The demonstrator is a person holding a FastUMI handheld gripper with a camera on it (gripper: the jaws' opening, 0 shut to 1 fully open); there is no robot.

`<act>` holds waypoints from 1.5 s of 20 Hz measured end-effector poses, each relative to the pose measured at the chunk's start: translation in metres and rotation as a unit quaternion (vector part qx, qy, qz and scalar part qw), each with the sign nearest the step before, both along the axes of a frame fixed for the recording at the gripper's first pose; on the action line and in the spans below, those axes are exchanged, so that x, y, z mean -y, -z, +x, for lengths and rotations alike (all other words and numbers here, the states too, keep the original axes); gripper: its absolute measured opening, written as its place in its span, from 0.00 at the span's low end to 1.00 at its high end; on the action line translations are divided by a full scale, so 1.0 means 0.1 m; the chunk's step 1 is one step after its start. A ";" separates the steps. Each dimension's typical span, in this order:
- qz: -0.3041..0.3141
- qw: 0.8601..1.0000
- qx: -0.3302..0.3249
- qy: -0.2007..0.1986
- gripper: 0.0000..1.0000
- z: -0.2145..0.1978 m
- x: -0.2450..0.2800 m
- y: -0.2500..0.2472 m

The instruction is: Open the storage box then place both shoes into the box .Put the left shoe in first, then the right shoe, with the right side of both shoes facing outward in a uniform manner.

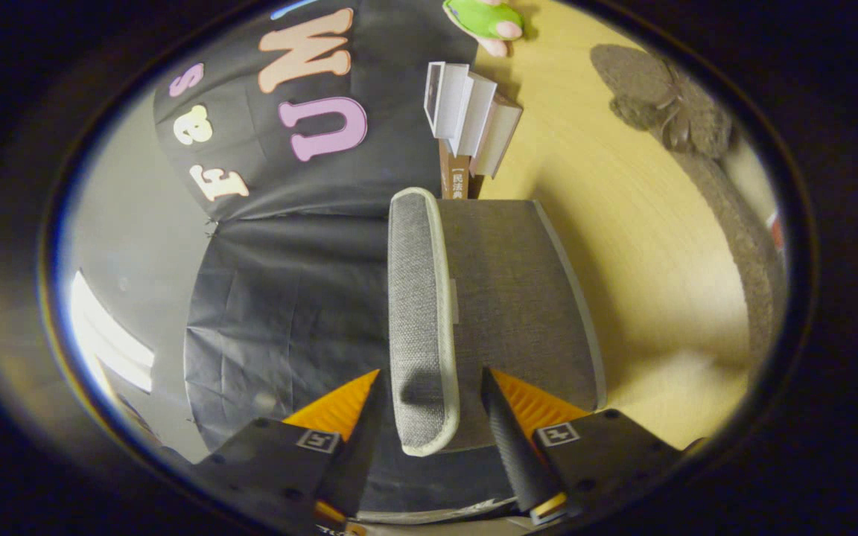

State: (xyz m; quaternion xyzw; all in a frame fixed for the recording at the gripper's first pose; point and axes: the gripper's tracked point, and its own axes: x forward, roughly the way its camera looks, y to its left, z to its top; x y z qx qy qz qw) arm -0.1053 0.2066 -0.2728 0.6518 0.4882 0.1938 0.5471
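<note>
- The tool (429, 406) stands open at the lower centre of the frame, its two fingers on either side of the raised edge of the grey fabric storage box (518, 298); neither finger visibly presses on it.
- That pale-trimmed edge, the lid (421, 320), runs up the middle of the frame from between the fingers. Whether it is lifted or merely seen from the side cannot be told.
- Judged from this, the task is at its first step: the box is not clearly open, and no shoe lies in it as far as can be seen.
- The box interior is hidden.
- Beyond the box, upper centre, books (470, 119) stand on the wooden surface (660, 298), with a green toy (485, 18) cut off at the top.
- A dark grey shape (660, 100) at upper right is too blurred to identify.
</note>
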 end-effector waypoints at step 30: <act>-0.080 0.960 0.196 -0.181 0.04 0.48 -1.90 -1.98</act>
